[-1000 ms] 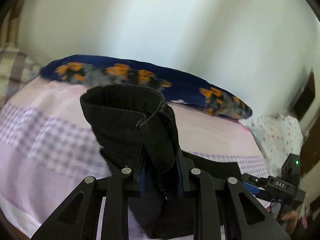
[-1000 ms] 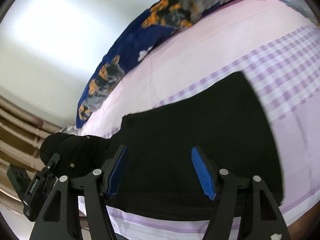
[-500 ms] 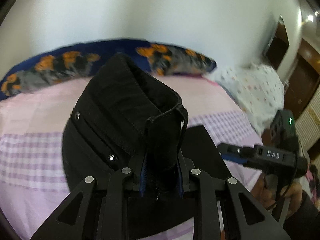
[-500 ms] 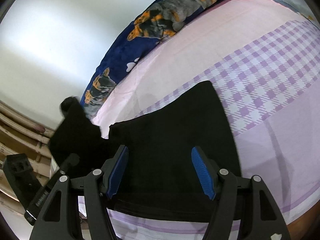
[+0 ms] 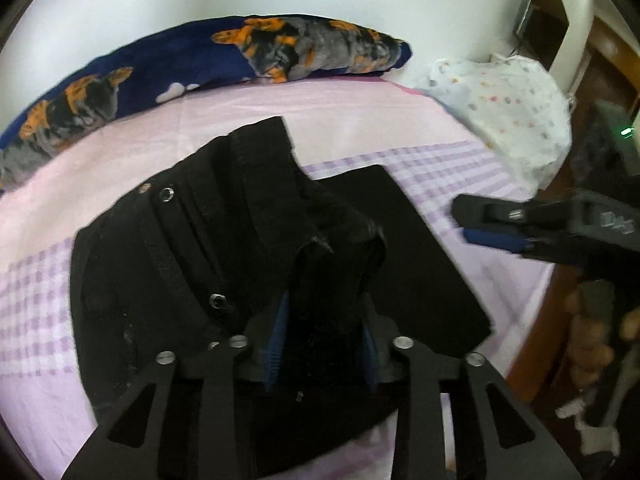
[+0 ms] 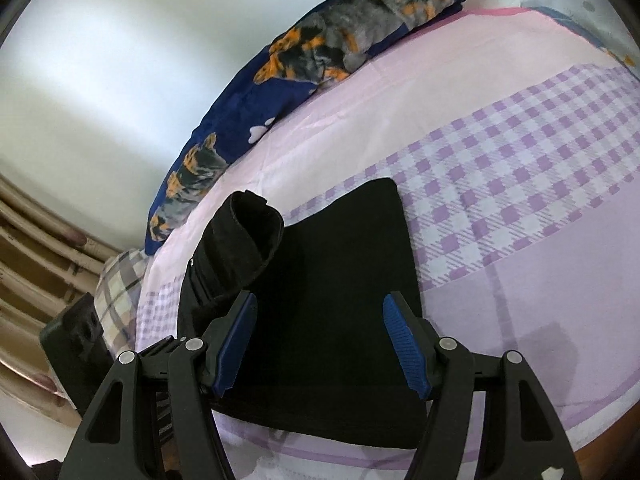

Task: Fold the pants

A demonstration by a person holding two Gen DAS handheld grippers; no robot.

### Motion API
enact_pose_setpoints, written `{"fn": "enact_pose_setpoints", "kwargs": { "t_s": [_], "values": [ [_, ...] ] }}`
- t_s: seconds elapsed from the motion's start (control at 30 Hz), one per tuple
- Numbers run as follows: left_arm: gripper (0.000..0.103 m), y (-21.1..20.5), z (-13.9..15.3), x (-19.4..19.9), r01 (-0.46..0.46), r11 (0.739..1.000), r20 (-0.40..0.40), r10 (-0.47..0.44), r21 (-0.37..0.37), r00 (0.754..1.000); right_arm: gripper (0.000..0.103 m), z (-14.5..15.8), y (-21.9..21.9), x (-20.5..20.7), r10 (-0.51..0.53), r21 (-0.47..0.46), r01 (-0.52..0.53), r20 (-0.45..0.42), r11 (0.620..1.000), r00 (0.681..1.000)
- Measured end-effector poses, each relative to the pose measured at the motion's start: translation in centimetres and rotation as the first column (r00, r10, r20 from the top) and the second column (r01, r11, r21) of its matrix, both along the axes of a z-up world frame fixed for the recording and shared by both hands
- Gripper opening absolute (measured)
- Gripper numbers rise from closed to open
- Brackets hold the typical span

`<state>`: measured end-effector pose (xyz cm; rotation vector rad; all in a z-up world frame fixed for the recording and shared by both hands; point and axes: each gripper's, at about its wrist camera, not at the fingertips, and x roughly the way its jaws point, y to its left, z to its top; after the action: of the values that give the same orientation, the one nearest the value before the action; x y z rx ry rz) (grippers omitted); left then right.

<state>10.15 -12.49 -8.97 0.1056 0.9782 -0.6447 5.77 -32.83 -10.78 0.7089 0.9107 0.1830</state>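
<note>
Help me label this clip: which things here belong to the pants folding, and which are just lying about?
In the job:
black pants
left hand-held gripper, clamped on the pants
right hand-held gripper, open above them

Lying about:
blue dog-print blanket
white dotted bundle
plaid cloth

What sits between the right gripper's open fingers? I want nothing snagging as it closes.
In the right wrist view, only the flat black pants lie beyond the right gripper; nothing is held.

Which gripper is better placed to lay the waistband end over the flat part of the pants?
Left. The left gripper is clamped on the pants; the right gripper hangs open and empty.
</note>
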Motion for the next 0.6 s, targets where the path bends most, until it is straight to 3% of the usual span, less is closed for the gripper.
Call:
{"fn": "enact_pose_setpoints", "kwargs": {
  "t_s": [0.1, 0.23, 0.37, 0.53, 0.6],
  "values": [
    [0.039, 0.3, 1.4, -0.5, 0.031, 0.997, -0.026, -0.032, -0.069, 0.999, 0.064, -0.6, -0.2, 0.4, 0.018, 0.069, -0.017, -0.018, 0.998, 1.000],
    [0.047, 1.9, 4.3, -1.6, 0.050, 0.989, 0.044, -0.044, -0.140, 0.998, 0.064, -1.5, 0.0, 1.5, 0.076, 0.138, -0.069, -0.047, 0.988, 0.996],
    [0.053, 4.6, 5.3, -0.7, -0.040, 0.994, 0.119, 0.052, -0.100, 0.992, 0.064, -2.4, 0.4, 3.0, 0.138, 0.156, -0.125, -0.075, 0.980, 0.988],
    [0.053, 8.2, 3.2, 1.3, -0.199, 0.979, 0.068, 0.201, -0.042, 0.977, 0.064, -3.3, 1.2, 5.2, 0.211, 0.180, -0.193, -0.090, 0.965, 0.973],
    [0.052, 9.1, 2.0, 1.3, -0.222, 0.975, 0.044, 0.223, -0.032, 0.974, 0.064, -3.6, 1.5, 6.1, 0.229, 0.179, -0.209, -0.101, 0.962, 0.968]
  ]
}}
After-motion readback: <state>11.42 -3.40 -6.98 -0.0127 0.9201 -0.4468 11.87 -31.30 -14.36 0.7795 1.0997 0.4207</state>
